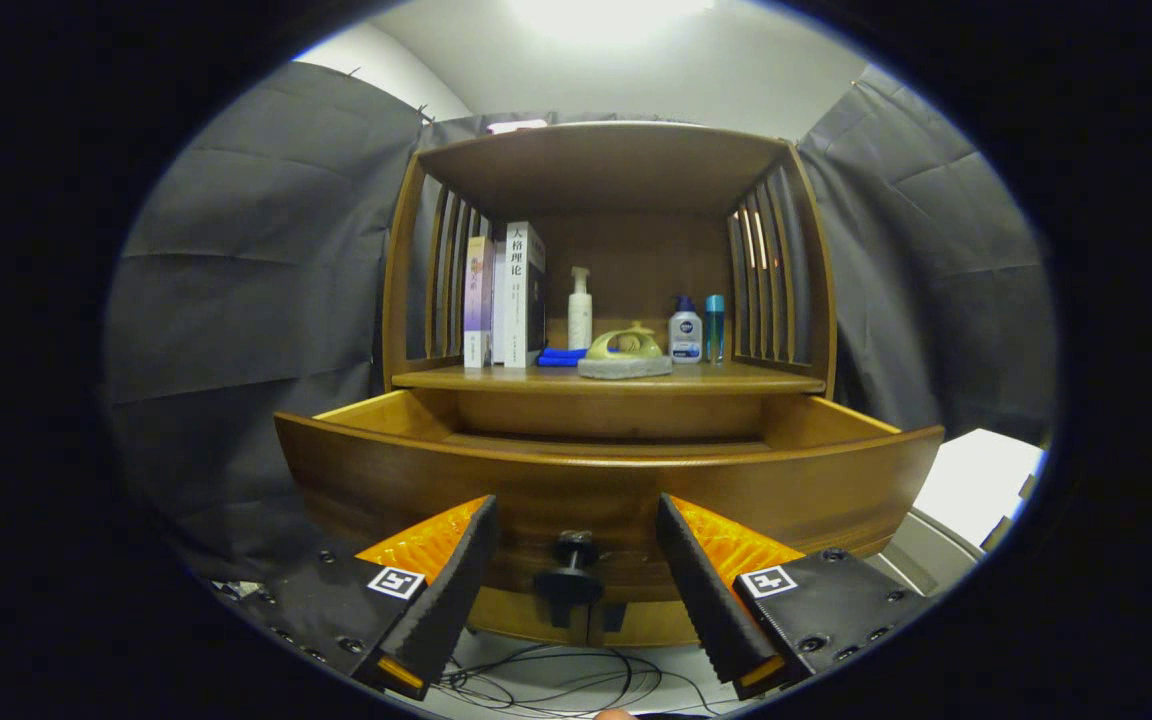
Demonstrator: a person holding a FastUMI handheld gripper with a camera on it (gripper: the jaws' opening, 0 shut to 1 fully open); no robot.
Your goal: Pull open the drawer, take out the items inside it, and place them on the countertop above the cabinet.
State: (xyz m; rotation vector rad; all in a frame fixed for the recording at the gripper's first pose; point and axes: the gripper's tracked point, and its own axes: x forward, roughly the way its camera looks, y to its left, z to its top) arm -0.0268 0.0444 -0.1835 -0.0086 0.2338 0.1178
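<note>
The wooden drawer point(606, 480) of the cabinet stands pulled out toward me, and its curved front panel hides whatever lies inside. Its black knob point(573, 572) sits in the gap between my two fingers, untouched by either. My gripper point(576, 530) is open, with its orange-and-black fingers point(441, 590) spread wide just in front of the drawer front. Above the drawer is the countertop point(736, 378), which carries a green brush on a grey sponge point(623, 352), a blue cloth point(561, 356), books point(506, 295), a white pump bottle point(580, 310) and two small bottles point(696, 330).
A shelf roof and slatted side walls enclose the countertop. Black cables point(556, 680) lie on the floor below the drawer. A white surface point(976, 480) sits to the right of the cabinet.
</note>
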